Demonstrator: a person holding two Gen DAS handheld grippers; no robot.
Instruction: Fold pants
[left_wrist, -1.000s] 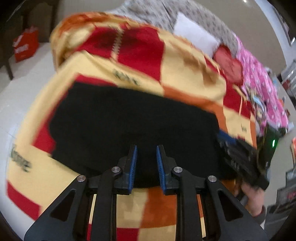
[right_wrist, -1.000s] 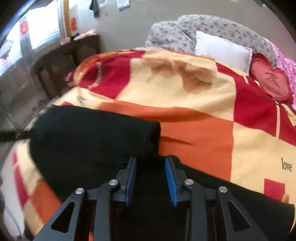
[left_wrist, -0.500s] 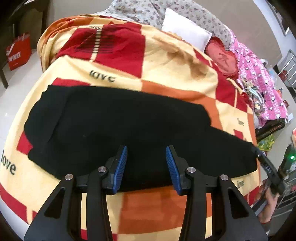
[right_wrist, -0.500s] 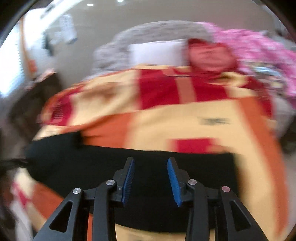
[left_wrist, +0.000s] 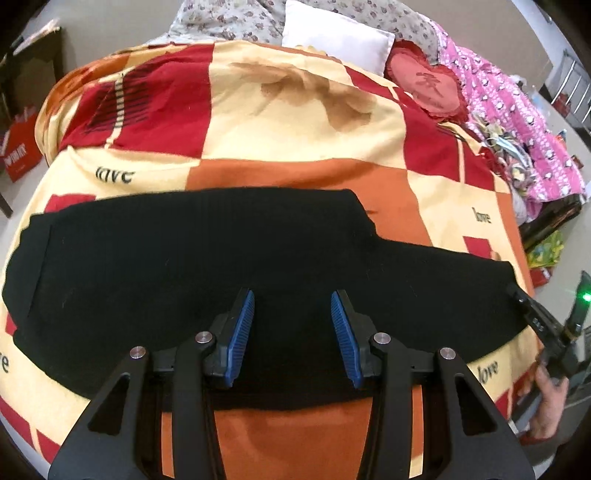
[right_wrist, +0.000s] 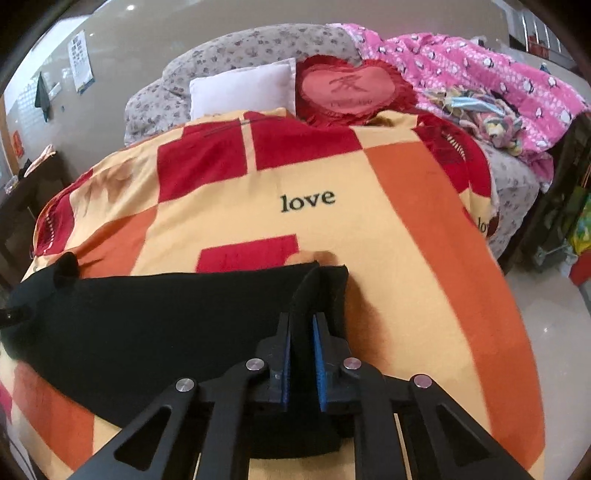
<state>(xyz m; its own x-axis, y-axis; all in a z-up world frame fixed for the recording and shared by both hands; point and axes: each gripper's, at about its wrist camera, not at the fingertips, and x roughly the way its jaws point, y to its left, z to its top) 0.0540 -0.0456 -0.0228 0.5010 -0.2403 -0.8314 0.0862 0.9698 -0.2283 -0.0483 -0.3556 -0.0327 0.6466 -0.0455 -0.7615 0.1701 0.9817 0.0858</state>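
My right tongs (right_wrist: 301, 354) have just been closing and now pinch the black pants (right_wrist: 155, 325) at their right end, a raised ridge of dark cloth caught between the blue pads (right_wrist: 320, 369). My left tongs (left_wrist: 291, 336) stand about half open above the near edge of the same pants (left_wrist: 221, 266), nothing between their pads (left_wrist: 240, 332); they opened within the last second. The pants lie flat and lengthwise across the near part of the bed, on a checked blanket (left_wrist: 295, 184) of red, orange and cream printed with the word "love". In the left wrist view my right hand (left_wrist: 546, 402) and its tongs show at the far right edge, at the end of the cloth. At the far end of the bed sit a white pillow (right_wrist: 243, 88) and, just right of it, a red heart-shaped cushion (right_wrist: 351, 92). A pink patterned quilt (right_wrist: 480, 70) is bunched along the far right side.
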